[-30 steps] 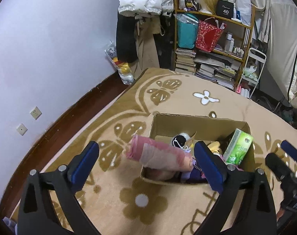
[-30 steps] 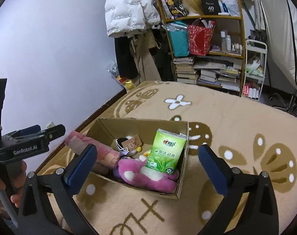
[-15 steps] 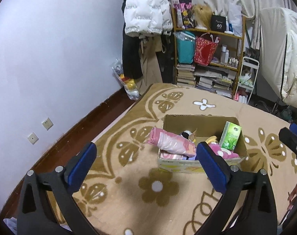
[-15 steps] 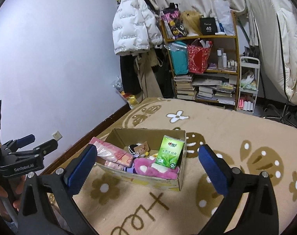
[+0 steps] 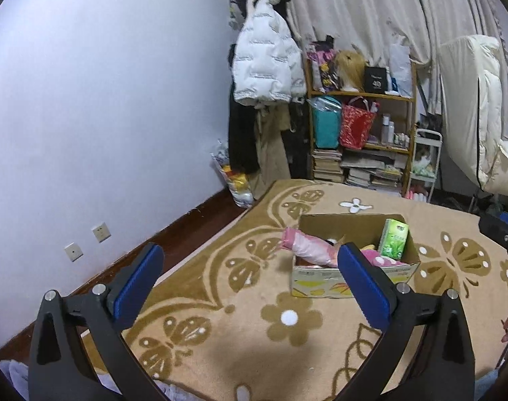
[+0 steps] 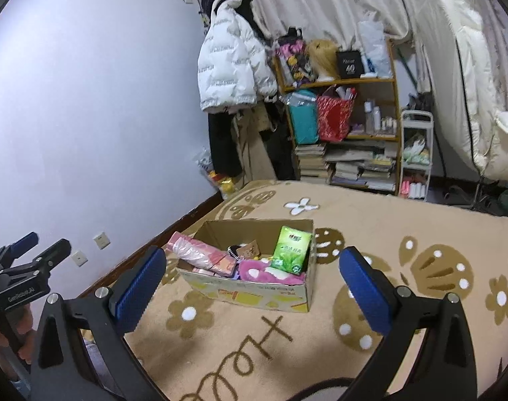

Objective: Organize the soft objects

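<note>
Soft things, a pink rolled towel (image 6: 200, 250), a magenta plush toy (image 6: 267, 274) and a green tissue pack (image 6: 292, 250), are lying in the open cardboard box (image 6: 254, 295) on our beige flowered carpet (image 6: 404, 234). We are holding the left gripper (image 5: 250, 284) and right gripper (image 6: 252, 287) wide apart, gripping nothing, well above the carpet.

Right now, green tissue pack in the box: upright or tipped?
Upright. The green tissue pack stands on end against the cardboard box's right wall, top rising above the rim, beside the pink plush.
</note>
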{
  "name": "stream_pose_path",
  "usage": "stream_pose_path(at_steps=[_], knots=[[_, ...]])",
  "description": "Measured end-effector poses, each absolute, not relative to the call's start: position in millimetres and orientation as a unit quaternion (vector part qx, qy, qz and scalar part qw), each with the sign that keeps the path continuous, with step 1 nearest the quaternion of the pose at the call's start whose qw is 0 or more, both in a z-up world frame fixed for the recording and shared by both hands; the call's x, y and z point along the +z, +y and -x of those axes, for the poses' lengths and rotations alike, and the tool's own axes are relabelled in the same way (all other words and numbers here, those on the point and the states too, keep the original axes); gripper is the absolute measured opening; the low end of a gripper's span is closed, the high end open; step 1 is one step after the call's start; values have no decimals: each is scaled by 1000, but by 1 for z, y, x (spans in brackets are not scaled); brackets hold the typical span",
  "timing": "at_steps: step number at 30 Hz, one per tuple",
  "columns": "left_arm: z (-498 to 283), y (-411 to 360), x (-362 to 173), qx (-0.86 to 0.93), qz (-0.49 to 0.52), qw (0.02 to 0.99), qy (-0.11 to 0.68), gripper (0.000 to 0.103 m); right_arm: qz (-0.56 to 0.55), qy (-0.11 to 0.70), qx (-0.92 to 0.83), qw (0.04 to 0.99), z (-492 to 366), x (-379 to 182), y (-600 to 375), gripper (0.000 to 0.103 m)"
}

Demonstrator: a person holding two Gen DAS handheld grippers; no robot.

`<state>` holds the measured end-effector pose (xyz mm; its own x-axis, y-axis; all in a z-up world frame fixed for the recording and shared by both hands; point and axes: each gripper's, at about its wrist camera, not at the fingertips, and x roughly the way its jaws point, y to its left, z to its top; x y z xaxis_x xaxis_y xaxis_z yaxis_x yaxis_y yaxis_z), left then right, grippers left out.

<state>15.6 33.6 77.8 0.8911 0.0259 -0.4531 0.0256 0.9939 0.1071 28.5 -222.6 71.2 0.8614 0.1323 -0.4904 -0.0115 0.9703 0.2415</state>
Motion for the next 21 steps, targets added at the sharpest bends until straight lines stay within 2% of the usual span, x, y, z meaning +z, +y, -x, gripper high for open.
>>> stream_pose_path(at_steps=[9,21], knots=[[-3,37,57,-3,-63,976,209,103,-100,237,37,966,-9,54,-213,103],[-10,24,29,0,-102,964,244,103,-80,252,41,964,-3,8,-218,103]])
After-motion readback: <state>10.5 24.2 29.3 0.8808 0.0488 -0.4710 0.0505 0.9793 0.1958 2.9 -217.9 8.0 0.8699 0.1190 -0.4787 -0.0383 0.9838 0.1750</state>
